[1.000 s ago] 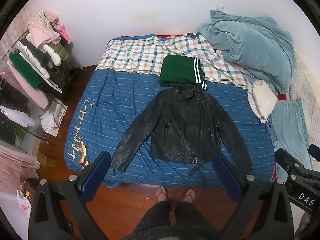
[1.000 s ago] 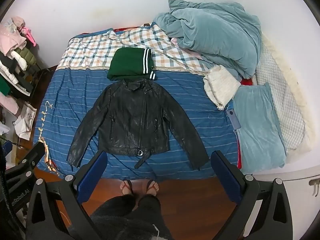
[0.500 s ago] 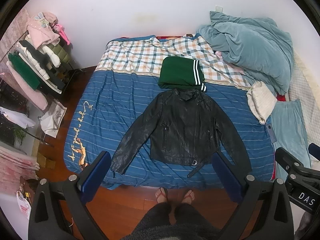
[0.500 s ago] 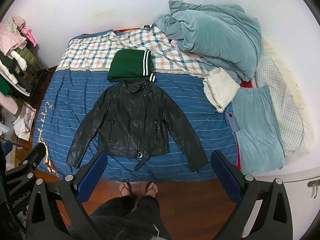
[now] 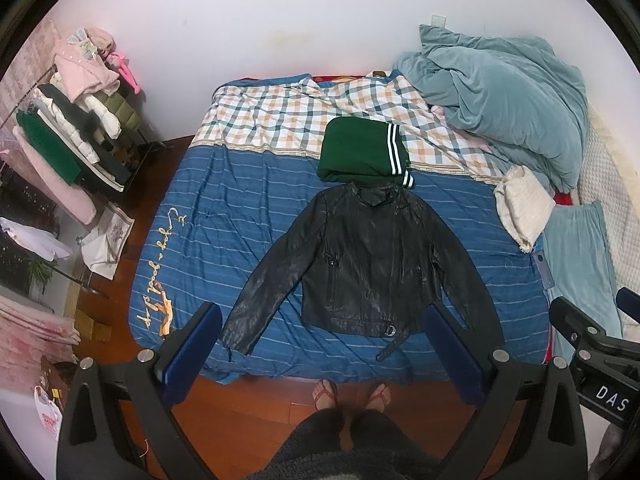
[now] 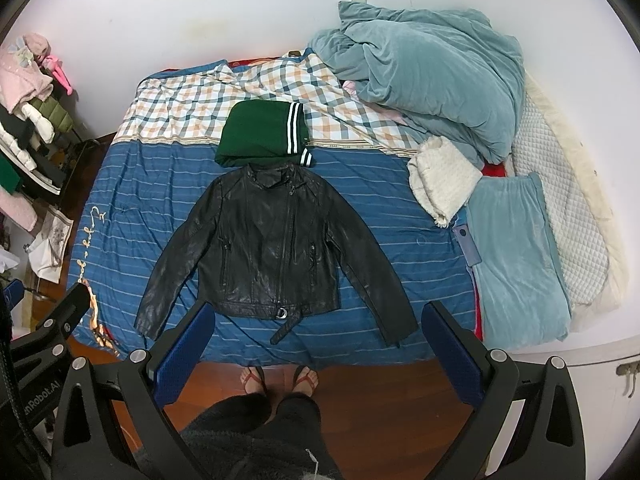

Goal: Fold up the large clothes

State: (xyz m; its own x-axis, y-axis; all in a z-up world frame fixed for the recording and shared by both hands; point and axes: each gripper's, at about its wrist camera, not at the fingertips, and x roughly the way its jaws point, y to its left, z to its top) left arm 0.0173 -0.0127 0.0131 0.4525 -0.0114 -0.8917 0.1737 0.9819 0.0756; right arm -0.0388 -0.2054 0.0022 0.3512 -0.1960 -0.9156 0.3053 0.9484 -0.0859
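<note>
A black leather jacket (image 5: 368, 264) lies spread flat, front up, sleeves out, on the blue striped bedsheet (image 5: 224, 232); it also shows in the right wrist view (image 6: 272, 256). A folded green garment with white stripes (image 5: 360, 152) lies just past its collar, also seen in the right wrist view (image 6: 260, 136). My left gripper (image 5: 320, 344) is open and empty, held high above the bed's near edge. My right gripper (image 6: 318, 344) is open and empty at the same height. Neither touches the jacket.
A teal duvet (image 5: 500, 92) is piled at the bed's far right, with a cream cloth (image 5: 520, 208) and a teal pillow (image 6: 516, 256) beside it. A clothes rack (image 5: 60, 128) stands left. My feet (image 5: 348, 392) stand on the wood floor.
Both grippers have drifted slightly; the bed and jacket sit a little higher in each view. Nothing was taken hold of and the jaws stayed open.
</note>
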